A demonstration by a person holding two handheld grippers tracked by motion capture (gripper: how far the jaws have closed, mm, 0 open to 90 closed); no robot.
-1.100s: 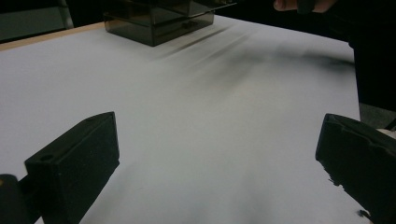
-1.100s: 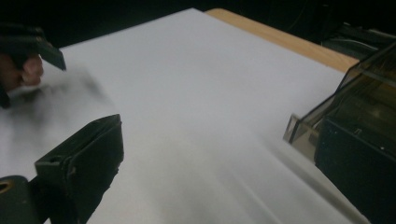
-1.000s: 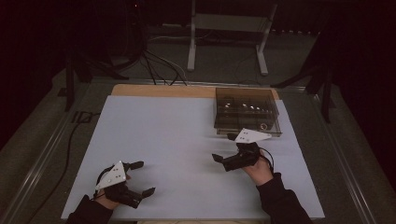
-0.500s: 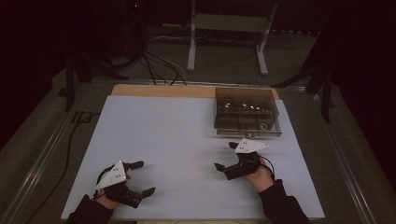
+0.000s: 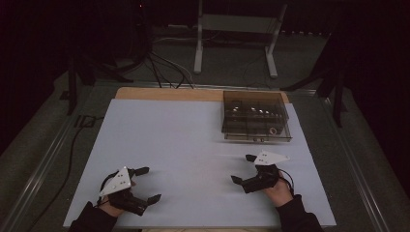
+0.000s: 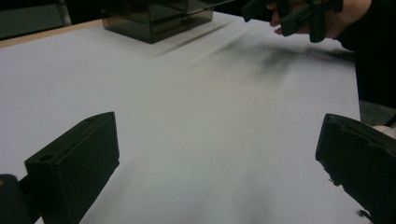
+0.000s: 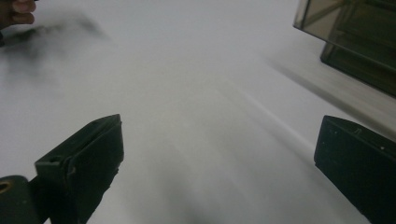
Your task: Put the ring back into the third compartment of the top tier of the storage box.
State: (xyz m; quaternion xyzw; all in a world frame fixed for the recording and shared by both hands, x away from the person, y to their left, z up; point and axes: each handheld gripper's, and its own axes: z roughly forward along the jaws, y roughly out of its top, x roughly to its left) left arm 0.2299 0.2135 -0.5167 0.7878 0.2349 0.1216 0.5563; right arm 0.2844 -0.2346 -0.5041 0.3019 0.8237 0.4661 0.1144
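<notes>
Both tools rest low near the counter's [image 5: 159, 130] front edge, likely staged between moves. The left tool [image 5: 145, 184] has its jaws spread and empty; the right tool [image 5: 244, 168] likewise. The box [image 5: 255, 116] sits at the far right, nearest the right tool, its long axis running left-right, drawer front toward the person.

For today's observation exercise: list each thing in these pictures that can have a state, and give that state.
Left tongs: open, holding nothing, low over the white sheet.
Right tongs: open, holding nothing, short of the box.
Smoky clear box: lid shut, small items inside, sitting flat at the far right.
</notes>
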